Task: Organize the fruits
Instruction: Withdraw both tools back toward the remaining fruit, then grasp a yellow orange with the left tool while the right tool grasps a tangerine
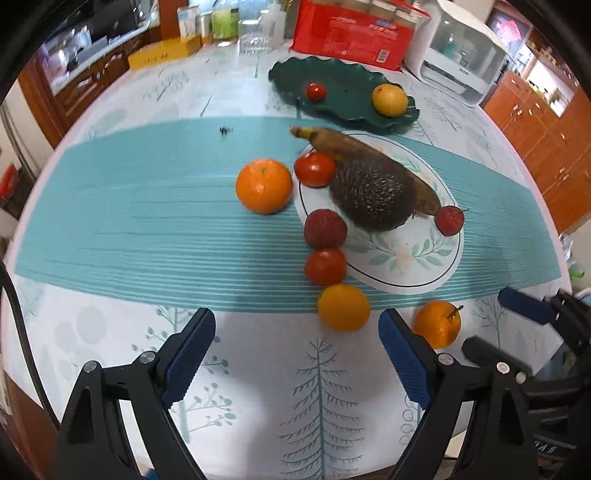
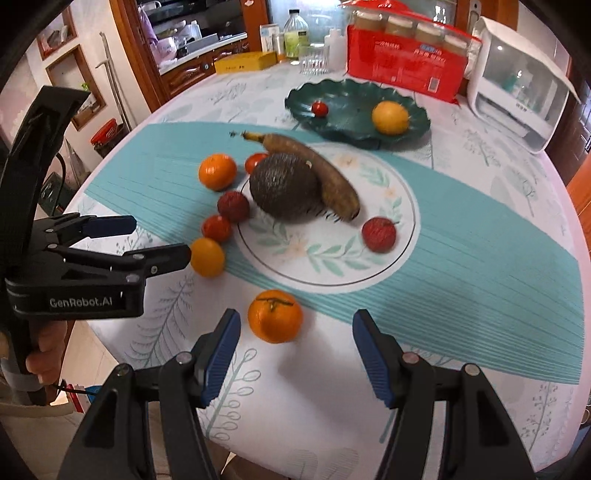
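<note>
A white floral plate point(image 1: 406, 258) point(image 2: 369, 269) holds a dark scaly fruit point(image 1: 373, 192) point(image 2: 284, 188), a browned banana point(image 1: 354, 147) point(image 2: 325, 173) and a red lychee point(image 1: 448, 220) point(image 2: 378, 234). Beside its left rim lie tomatoes point(image 1: 314, 168) point(image 1: 325, 266), another lychee point(image 1: 325, 228), a big orange point(image 1: 264, 185) point(image 2: 217, 171) and a yellow-orange fruit point(image 1: 343, 307) point(image 2: 207, 257). A stemmed tangerine point(image 1: 436, 324) point(image 2: 275, 315) lies just ahead of my right gripper point(image 2: 295, 354), open and empty. My left gripper point(image 1: 297, 350) is open and empty, near the front edge. A green dish point(image 1: 343, 92) point(image 2: 354, 107) holds a cherry tomato point(image 2: 319, 108) and a yellow fruit point(image 2: 390, 117).
A teal placemat point(image 1: 147, 206) point(image 2: 480, 258) runs across the round table. At the back stand a red package point(image 1: 354, 33) point(image 2: 402, 66), a white appliance point(image 1: 461, 55) point(image 2: 517, 96), a yellow box point(image 1: 162, 55), glasses and bottles. The table edge is close below both grippers.
</note>
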Available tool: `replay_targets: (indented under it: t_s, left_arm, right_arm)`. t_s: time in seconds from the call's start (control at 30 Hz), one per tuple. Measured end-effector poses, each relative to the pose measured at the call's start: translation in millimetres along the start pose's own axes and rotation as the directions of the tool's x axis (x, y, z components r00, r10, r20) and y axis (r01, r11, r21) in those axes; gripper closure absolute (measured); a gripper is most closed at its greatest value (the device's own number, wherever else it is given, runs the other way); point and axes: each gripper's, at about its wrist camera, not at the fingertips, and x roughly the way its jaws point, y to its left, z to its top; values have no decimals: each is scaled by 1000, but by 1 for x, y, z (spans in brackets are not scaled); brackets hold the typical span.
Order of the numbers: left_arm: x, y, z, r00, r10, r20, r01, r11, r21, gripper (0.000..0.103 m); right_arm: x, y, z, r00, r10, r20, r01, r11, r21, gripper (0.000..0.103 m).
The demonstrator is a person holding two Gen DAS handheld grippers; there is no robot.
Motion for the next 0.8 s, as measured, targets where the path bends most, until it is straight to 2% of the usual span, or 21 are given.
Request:
replay_targets:
  t_s: [0.13, 0.27, 0.57, 0.63, 0.8]
  left_arm:
    - [9, 2, -1, 1000, -20, -10, 20, 1000, -22, 15]
    - [15, -5, -1, 1000, -28, -12, 28, 1000, -5, 17]
    - [28, -16, -2, 998, -48, -29, 49, 999, 24, 34]
    - [29, -17, -2, 998, -54, -34, 55, 998, 23, 43]
    - [31, -19, -2, 997, -62, -34, 63, 997, 34, 56]
  right_arm:
    - [9, 2, -3, 1000, 11, -12, -11, 1000, 0, 40]
    - [15, 6, -3, 1000, 15, -11, -15, 1000, -8, 40]
    - [20, 12, -4, 1000, 14, -2, -14, 1000, -28, 40]
    - [22, 11, -4, 1000, 13, -7, -13, 1000, -24, 40]
    - [26, 9, -4, 1000, 10, -14, -10, 1000, -11, 40]
